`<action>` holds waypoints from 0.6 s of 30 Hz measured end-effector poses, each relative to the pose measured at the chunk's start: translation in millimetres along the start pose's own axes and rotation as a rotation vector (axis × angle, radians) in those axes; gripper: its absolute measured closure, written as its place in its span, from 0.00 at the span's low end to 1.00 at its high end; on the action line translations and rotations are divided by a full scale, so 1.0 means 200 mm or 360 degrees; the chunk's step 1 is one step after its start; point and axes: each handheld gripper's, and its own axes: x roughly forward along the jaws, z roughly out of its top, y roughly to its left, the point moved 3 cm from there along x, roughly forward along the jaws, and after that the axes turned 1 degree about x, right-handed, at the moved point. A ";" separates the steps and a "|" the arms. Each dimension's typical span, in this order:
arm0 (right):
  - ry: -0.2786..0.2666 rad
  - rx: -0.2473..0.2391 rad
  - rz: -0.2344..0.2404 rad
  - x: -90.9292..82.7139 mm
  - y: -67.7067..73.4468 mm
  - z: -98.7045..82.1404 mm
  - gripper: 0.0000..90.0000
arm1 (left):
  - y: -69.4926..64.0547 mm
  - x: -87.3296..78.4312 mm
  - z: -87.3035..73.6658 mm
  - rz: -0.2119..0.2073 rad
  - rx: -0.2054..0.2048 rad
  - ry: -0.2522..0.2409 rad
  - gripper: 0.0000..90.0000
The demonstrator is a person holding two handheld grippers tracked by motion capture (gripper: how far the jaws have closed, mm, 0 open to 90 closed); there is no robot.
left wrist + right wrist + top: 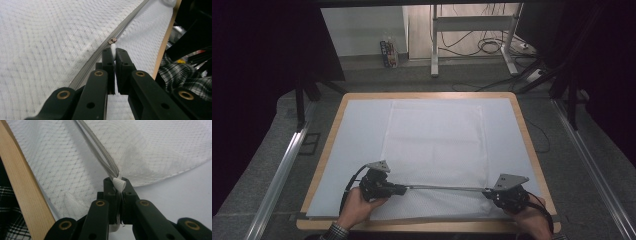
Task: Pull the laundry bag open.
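A white mesh bag lies flat on the pale mat of a wooden-edged table, filling the middle and reaching toward the near edge. Its grey zipper runs along the near side, long axis left to right across the table, stretched straight between the two grippers.

The left gripper points right, toward the other; its jaws are pressed together on a small white tab at the zipper's end. In the left gripper view the metal zipper slider sits just beyond that tab, with the zipper track running away up and to the right across the mesh.

The right gripper points left, jaws pinched on a white fabric tab at the zipper's other end. The right gripper view shows the zipper's ribbed grey tape rising away from the jaws, the bag's stitched edge curving over the bare mat, and the wooden table edge at left.

Whether anything is inside the bag cannot be told. A hand holds each gripper. The gripper views add a plaid sleeve beside the table edge.
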 end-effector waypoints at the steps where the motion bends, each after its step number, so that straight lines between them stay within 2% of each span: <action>1: -0.0001 0.0002 0.0002 0.00 0.00 0.00 0.94 | 0.00 0.00 0.00 0.0001 -0.0004 0.0000 0.97; 6: 0.0000 0.0004 0.0004 0.00 0.00 0.00 0.94 | 0.01 -0.03 -0.03 0.0025 -0.0013 -0.0006 0.97; 9: 0.0002 0.0003 0.0005 0.00 0.00 0.00 0.94 | 0.01 -0.05 -0.04 0.0007 -0.0025 -0.0021 0.97; 14: 0.0005 -0.0004 0.0001 0.00 0.00 0.00 0.94 | 0.02 -0.07 -0.06 0.0046 -0.0039 -0.0015 0.97; 18: 0.0006 0.0003 0.0002 0.00 0.00 0.00 0.94 | 0.03 -0.09 -0.08 0.0050 -0.0055 -0.0027 0.97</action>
